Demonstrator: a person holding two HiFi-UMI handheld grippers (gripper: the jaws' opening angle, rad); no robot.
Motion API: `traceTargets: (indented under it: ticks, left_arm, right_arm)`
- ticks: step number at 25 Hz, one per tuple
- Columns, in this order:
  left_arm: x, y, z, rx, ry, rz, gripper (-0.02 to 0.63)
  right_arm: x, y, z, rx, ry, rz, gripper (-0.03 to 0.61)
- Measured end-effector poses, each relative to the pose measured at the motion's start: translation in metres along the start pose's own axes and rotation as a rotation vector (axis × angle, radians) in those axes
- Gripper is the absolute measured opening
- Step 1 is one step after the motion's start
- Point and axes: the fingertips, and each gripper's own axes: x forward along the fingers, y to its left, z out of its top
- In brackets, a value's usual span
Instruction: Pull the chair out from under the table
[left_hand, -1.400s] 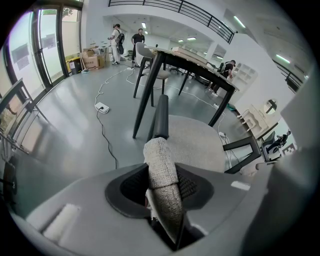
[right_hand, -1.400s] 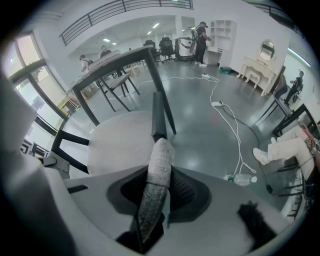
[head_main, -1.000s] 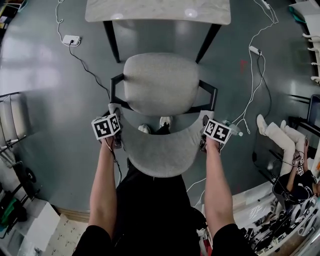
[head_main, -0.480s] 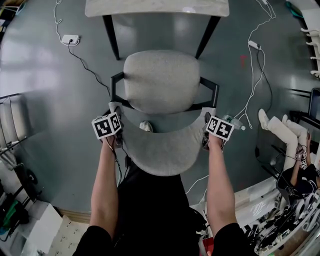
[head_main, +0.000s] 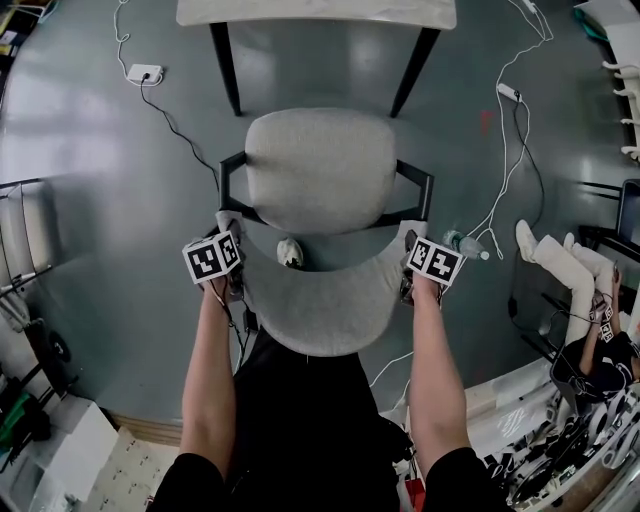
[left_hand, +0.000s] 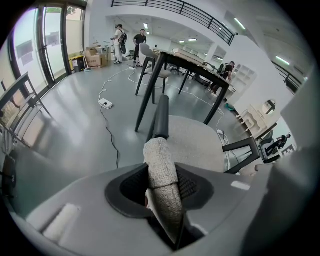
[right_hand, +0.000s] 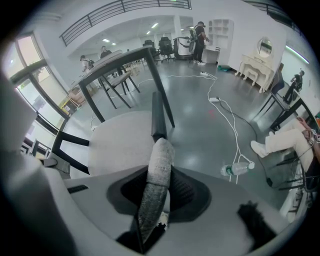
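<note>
Bright, even indoor light — soft glare on floor (head_main: 95, 150); fisheye-warped edges, dark corners.

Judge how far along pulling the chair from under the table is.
Done: the grey fabric chair sits clear of the pale tabletop. In hand: left hand-held gripper and right hand-held gripper clamp the ends of its curved backrest. Left: perhaps just releasing.

a white power strip (head_main: 145, 73) and a water bottle (head_main: 466, 246) lie on the grey floor (head_main: 90, 150) among loose cables (head_main: 514, 182).
</note>
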Motion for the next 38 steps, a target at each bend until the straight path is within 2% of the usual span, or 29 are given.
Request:
traceTargets:
  ticks: [8,38]
  left_arm:
    - [-0.012,0.001,-0.026,-0.009,0.001,0.003,0.124]
    - [-0.033,0.007,-0.08,-0.013,0.007,0.022,0.123]
  right_arm:
    - [-0.01,-0.005,-0.023,0.0,0.008,0.0,0.106]
    - [-0.025,-0.012,-0.073,-0.004,0.012,0.008,0.104]
